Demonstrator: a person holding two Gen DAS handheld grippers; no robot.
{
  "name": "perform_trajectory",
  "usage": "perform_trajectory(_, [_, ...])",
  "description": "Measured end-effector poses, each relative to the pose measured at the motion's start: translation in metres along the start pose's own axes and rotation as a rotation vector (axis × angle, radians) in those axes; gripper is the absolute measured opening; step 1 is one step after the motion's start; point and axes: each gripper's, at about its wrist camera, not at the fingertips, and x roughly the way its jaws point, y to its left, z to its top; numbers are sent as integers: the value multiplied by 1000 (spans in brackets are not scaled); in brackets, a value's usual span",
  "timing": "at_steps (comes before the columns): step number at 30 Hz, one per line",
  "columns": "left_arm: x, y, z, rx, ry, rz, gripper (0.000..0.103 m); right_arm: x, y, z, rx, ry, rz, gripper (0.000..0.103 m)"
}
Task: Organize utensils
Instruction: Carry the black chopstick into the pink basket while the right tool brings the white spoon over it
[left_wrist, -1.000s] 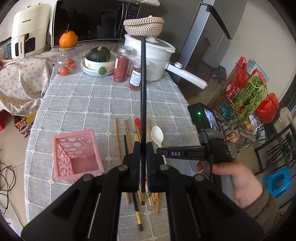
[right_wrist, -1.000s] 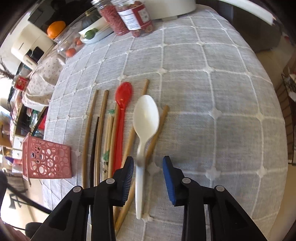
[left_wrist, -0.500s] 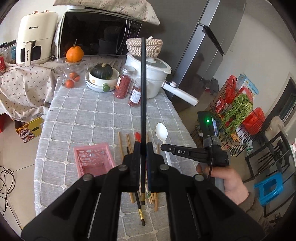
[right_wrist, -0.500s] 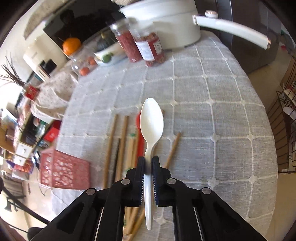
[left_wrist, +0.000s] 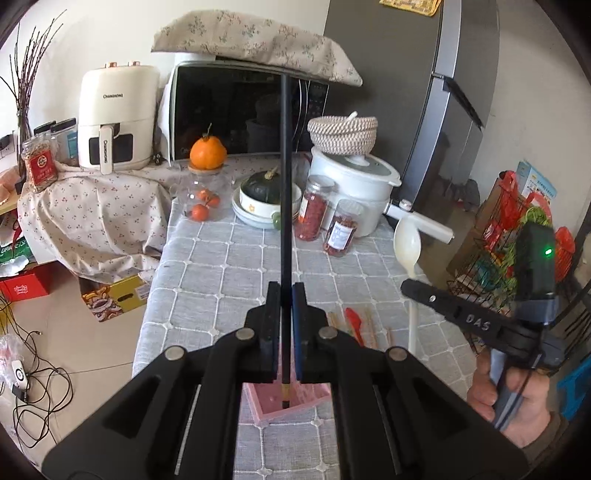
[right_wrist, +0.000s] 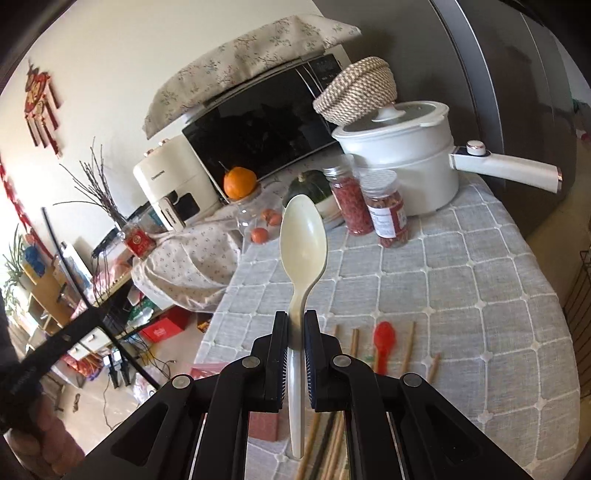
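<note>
My left gripper (left_wrist: 285, 295) is shut on a long black chopstick (left_wrist: 285, 184) that stands upright; its lower tip hangs just above the pink basket (left_wrist: 295, 406) under the jaws. My right gripper (right_wrist: 295, 325) is shut on the handle of a white spoon (right_wrist: 303, 243), bowl up, lifted clear of the table. The same white spoon (left_wrist: 406, 247) and right gripper (left_wrist: 410, 286) show at the right of the left wrist view, held by a hand (left_wrist: 517, 406). A red spoon (right_wrist: 384, 339) and several wooden chopsticks (right_wrist: 408, 343) lie on the grey checked tablecloth (right_wrist: 480, 295).
At the table's back stand two spice jars (left_wrist: 340, 232), a white pot (left_wrist: 354, 184) with a long handle, a bowl with a green squash (left_wrist: 266, 199), a glass jar with an orange on top (left_wrist: 207, 155) and a microwave (left_wrist: 240, 110). A wire rack (left_wrist: 498, 240) stands at the right.
My right gripper closed on the white spoon and lifted it off the table. The left gripper rose and tilted up with the black chopstick, coming over the pink basket.
</note>
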Motion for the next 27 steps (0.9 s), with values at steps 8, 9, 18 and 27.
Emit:
perform_trajectory(8, [29, 10, -15, -6, 153, 21, 7, 3, 43, -8, -75, -83, 73, 9])
perform_trajectory(9, [32, 10, -17, -4, 178, 16, 7, 6, 47, -8, -80, -83, 80, 9])
perform_trajectory(18, [19, 21, -13, -47, 192, -20, 20, 32, 72, -24, -116, -89, 92, 9])
perform_trajectory(27, [8, 42, -7, -133, 175, -54, 24, 48, 94, -36, -192, -120, 89, 9])
